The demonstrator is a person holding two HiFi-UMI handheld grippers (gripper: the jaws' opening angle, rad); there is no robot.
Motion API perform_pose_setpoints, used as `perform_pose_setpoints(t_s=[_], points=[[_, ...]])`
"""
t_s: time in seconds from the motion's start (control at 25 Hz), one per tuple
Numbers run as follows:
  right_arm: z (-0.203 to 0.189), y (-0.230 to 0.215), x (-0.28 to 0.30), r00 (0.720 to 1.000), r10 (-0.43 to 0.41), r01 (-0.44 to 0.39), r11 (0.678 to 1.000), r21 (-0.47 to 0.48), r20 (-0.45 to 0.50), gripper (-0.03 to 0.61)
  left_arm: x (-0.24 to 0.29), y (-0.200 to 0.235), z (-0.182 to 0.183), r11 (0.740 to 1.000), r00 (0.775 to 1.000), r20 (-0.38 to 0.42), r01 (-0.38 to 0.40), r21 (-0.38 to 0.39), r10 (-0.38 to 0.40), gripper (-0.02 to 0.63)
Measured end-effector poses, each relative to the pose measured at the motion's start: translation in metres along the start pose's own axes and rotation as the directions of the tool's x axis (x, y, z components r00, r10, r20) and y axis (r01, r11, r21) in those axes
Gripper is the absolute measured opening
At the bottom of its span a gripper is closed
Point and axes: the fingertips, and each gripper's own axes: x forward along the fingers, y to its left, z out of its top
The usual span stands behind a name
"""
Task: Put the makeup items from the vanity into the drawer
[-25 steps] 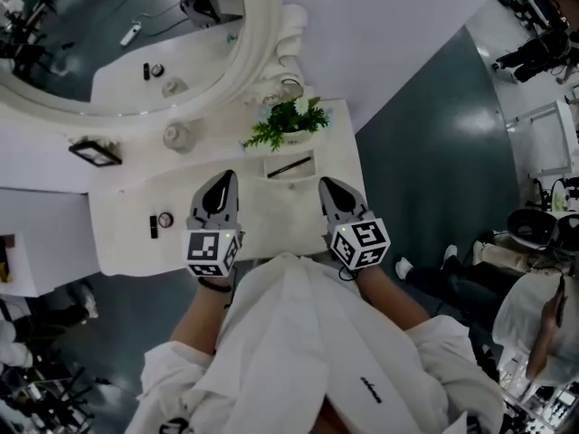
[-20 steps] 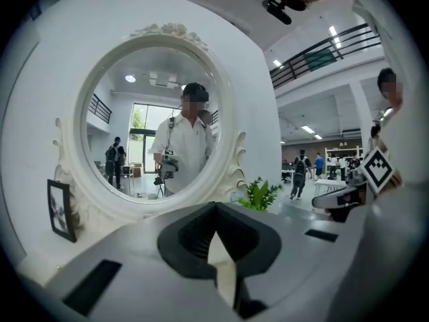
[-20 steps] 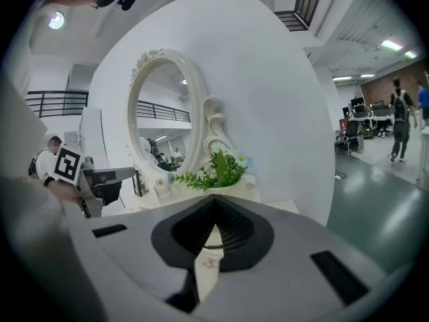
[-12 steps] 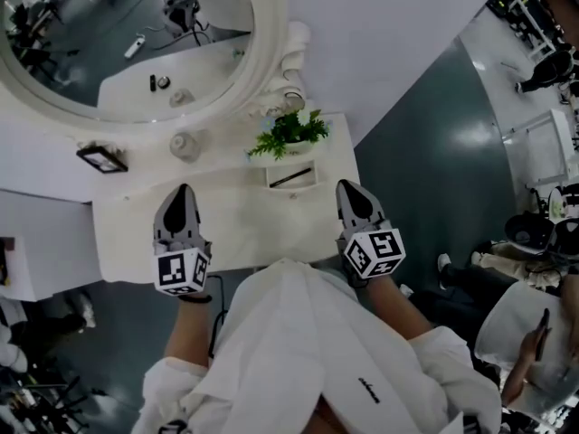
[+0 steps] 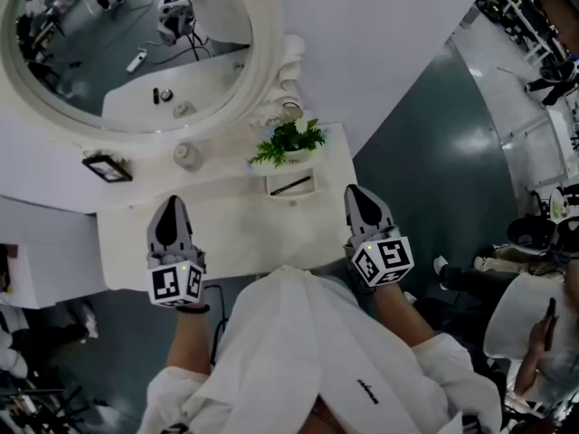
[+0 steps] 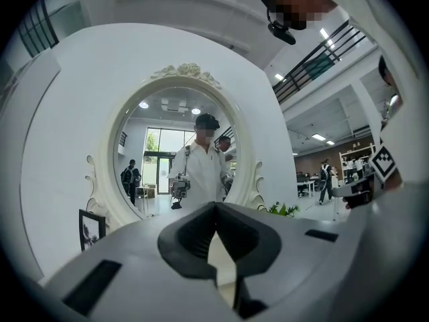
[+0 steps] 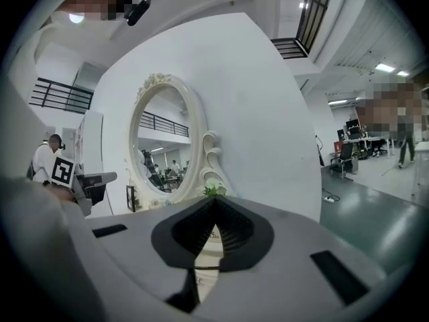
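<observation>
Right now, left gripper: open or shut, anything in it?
Shut, empty. In the left gripper view, the left gripper has its jaw tips touching, with nothing between them.

- Vanity: smooth white top, soft sheen
- Mirror: glossy glass, carved white frame
- Floor: dark, polished, reflecting lights
- Coat: white matt cloth
- Right gripper: matt grey plastic shell, ribbed black pads

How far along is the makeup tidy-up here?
Nothing looks done: no open drawer shows. In hand: nothing; left tool and right tool are shut, empty, over the vanity. Left: a dark stick by the plant, a round jar below the mirror.
</observation>
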Motion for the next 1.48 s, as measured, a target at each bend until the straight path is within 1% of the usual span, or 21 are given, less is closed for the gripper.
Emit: perform_pose_setpoints(t_s=[0.32,1.08,1.48], points=[[0.008,-0.002,-0.009,1.0,-0.007,0.007,1.0,0.003,0.021,0.017,-0.002,-0.004,0.0,1.0,1.0,0.0,0.007,-0.006,-0.007,0.028],[0.004,0.004,-0.012,1.0,0.011,-0.011,1.0,0.007,0.005,0.017,0.006,-0.025,0.001,0.998,0.998,-0.003,0.061,-0.014,-0.061,0.028],[0.002,0.004,-0.01,1.0,0.006,-0.006,1.0,0.005,-0.002,0.017,0.011,-0.027,0.0,0.997,0.997,-0.001,0.079,-0.014,-0.079,0.028]])
